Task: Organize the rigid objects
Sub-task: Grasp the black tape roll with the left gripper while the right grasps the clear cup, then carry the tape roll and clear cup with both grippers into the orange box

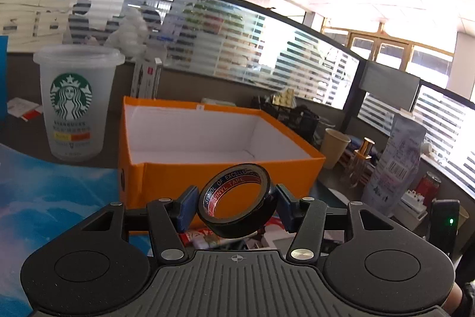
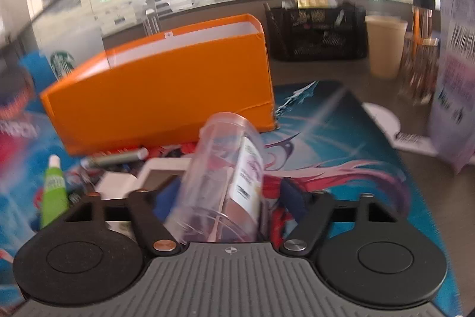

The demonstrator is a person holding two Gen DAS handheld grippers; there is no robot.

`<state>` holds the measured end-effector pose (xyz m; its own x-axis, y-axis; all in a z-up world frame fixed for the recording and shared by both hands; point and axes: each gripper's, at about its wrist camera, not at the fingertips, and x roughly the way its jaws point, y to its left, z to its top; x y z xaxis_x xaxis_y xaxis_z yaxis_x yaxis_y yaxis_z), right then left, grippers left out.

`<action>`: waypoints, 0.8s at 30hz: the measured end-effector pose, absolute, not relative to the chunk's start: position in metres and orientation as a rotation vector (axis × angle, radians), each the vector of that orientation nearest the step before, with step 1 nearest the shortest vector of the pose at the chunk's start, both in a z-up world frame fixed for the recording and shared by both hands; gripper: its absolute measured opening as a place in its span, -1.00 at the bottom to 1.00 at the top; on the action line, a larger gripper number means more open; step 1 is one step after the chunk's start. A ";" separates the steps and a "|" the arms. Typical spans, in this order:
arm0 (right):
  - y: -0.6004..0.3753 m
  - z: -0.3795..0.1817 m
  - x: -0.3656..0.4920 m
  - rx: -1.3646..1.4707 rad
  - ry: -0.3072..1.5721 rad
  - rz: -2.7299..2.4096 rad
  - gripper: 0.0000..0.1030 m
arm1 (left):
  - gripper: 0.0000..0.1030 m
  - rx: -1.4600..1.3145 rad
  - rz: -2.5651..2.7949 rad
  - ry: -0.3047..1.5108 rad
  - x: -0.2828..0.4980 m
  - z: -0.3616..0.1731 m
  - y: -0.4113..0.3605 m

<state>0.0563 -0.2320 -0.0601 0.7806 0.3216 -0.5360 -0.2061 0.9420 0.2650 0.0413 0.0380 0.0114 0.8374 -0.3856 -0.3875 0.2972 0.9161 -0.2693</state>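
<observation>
My left gripper (image 1: 237, 198) is shut on a black roll of vinyl tape (image 1: 236, 223), held tilted between the blue pads just in front of the orange box (image 1: 225, 177). The box is open-topped, white inside and looks empty. In the right wrist view, a clear plastic jar (image 2: 219, 177) with a white label leans left between the fingers of my right gripper (image 2: 230, 192). It hides the left pad. The right pad (image 2: 292, 198) stands a little off its side, with the mat showing in the gap. The same orange box (image 2: 166, 97) sits beyond.
A Starbucks cup (image 1: 74, 103) stands left of the box. On the blue patterned mat (image 2: 341, 144) lie a green tube (image 2: 53, 189), a grey pen (image 2: 118, 158) and white items (image 2: 160, 168). A black mesh organiser (image 2: 317, 31), paper cup (image 2: 384, 45) and a printed bag (image 1: 394, 162) stand at right.
</observation>
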 end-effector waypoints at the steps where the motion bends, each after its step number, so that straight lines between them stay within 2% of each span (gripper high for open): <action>1: -0.233 -0.059 0.057 0.192 0.617 0.272 -0.02 | 0.04 -0.201 -0.361 0.452 0.042 0.012 0.037; 24: -0.202 0.000 0.027 0.031 0.428 0.337 -0.02 | 0.04 -0.156 -0.327 0.426 0.039 0.030 0.028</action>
